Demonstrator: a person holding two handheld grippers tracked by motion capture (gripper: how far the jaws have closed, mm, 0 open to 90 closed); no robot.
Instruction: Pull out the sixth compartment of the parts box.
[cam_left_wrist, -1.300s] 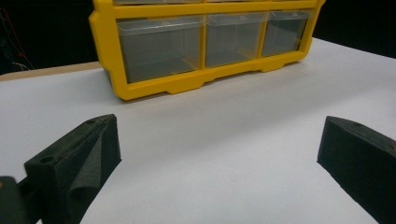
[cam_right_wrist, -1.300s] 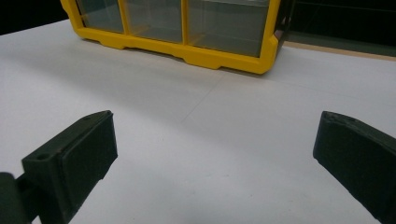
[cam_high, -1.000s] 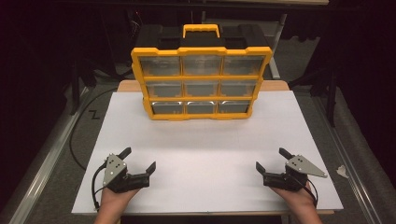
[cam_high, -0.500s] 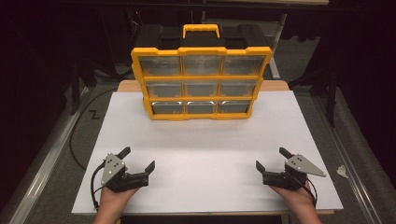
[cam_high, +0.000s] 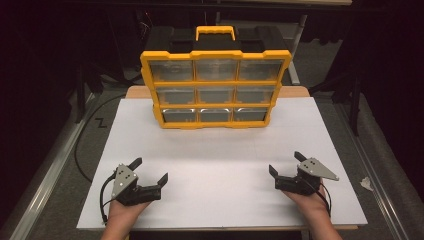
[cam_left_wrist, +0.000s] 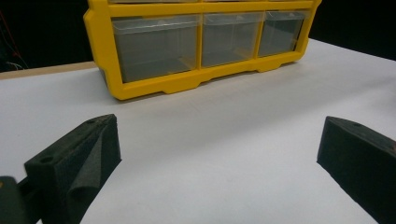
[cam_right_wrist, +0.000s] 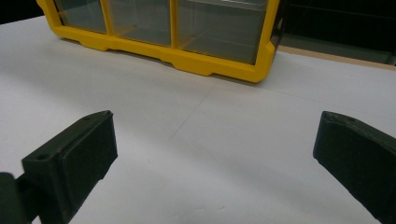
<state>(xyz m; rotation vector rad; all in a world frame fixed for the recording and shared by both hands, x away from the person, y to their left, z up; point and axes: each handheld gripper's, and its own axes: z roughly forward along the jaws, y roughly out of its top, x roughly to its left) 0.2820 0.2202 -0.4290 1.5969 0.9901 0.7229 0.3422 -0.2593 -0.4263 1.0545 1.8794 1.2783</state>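
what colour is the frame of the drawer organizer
Yellow, around clear drawers; the organizer frame shows best in the high view.

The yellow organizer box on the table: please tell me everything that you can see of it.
The yellow organizer box looks like plastic and stands upright at the far side of the white table. Its front shows nine clear drawers, three rows of three, all closed; whether anything is inside cannot be told. A yellow handle sits on top, with a black part behind. Its base rests on the white surface. Neither gripper touches it.
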